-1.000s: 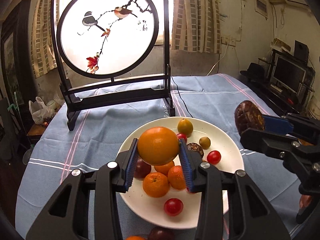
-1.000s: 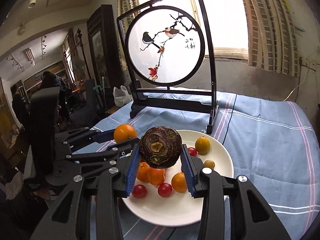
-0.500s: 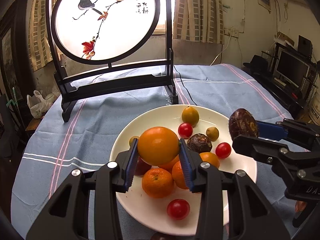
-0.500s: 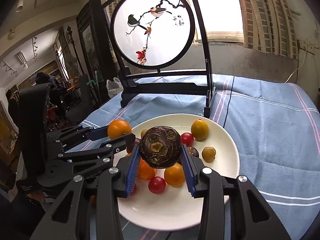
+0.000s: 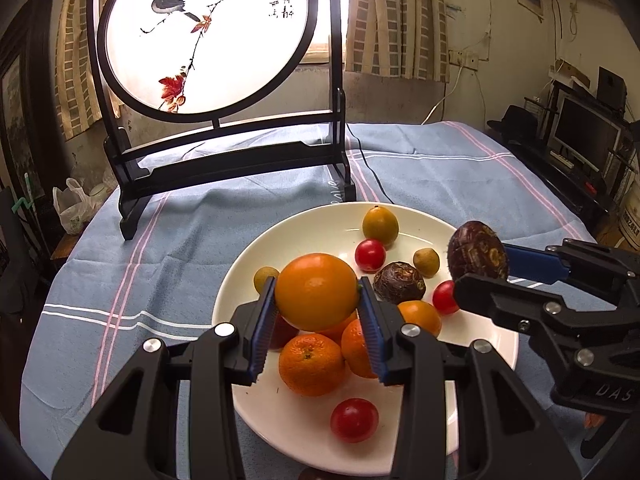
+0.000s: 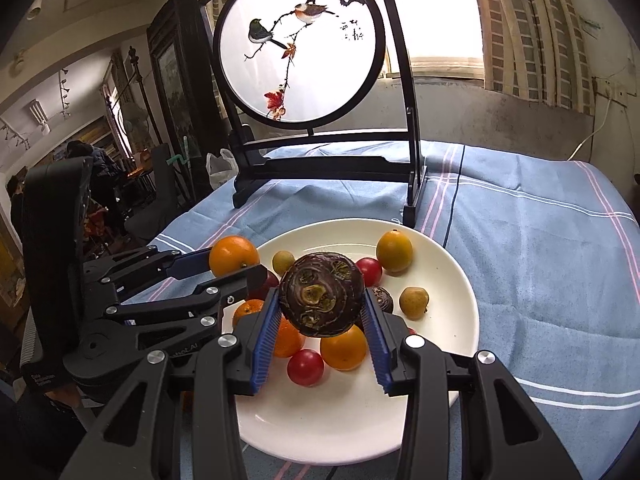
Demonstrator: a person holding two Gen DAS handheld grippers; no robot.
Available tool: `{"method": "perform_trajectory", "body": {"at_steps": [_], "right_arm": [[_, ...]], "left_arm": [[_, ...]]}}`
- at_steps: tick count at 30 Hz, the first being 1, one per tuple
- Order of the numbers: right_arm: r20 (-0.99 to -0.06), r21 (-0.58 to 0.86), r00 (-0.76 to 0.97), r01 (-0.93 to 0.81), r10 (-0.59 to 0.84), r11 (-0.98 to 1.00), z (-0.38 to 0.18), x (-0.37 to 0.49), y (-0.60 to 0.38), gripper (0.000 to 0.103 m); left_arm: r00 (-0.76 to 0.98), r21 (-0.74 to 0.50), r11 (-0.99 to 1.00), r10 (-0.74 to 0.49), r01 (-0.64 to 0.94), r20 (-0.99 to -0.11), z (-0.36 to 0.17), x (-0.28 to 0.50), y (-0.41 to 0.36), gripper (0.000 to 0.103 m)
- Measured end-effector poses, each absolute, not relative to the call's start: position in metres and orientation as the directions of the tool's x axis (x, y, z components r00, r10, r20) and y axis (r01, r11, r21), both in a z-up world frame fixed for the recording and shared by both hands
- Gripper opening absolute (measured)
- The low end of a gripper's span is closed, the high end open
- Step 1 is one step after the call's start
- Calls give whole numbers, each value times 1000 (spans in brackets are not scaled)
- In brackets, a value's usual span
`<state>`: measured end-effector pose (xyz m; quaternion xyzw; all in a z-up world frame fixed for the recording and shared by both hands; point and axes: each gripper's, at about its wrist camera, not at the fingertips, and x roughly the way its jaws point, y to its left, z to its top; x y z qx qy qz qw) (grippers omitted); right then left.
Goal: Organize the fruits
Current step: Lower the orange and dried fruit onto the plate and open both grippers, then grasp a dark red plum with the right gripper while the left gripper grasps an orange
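Observation:
A white plate (image 5: 320, 228) on the blue tablecloth holds several oranges, cherry tomatoes, small yellow fruits and a dark brown fruit (image 5: 399, 282). My left gripper (image 5: 318, 320) is shut on a large orange (image 5: 316, 291) and holds it above the plate's left side. My right gripper (image 6: 322, 324) is shut on a dark brown wrinkled fruit (image 6: 321, 294) above the plate (image 6: 452, 276). It shows in the left wrist view (image 5: 477, 251) over the plate's right rim. The left gripper's orange shows in the right wrist view (image 6: 234, 255).
A black wooden stand with a round bird painting (image 5: 208, 36) stands behind the plate, with a black cable (image 5: 372, 172) trailing from it. A monitor and shelves (image 5: 584, 132) are off the table's right. A white plastic bag (image 5: 72, 208) lies off the left edge.
Both grippers have moved forward and lower over the plate, each still holding its fruit. The plate and stand look nearer and larger.

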<state>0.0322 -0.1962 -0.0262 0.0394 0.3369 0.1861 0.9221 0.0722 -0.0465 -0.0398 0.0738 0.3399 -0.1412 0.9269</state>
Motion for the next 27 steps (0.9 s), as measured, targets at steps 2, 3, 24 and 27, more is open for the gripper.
{"method": "perform_trajectory", "body": {"at_steps": [2,3,24,27], "right_arm": [[-611,198,706,-302,359,932,-31,35,-195,49],[-610,198,711,-291,350,936,-33,36,-196,57],[-778,148,436,-571,452,807,-84,-60,-87,53],[-800,80,459,-558,387,826,-94,-49,-73,53]], "left_arm": [[729,39,955,-198,295,-656,-43,75,-46,62],[739,41,959,-187,279,-648,-43,76,-44,69],[759,190,911,-173,365,-628,-38,-48,80,77],[726,177,898,-196,403,-659,-51,-63,93,77]]}}
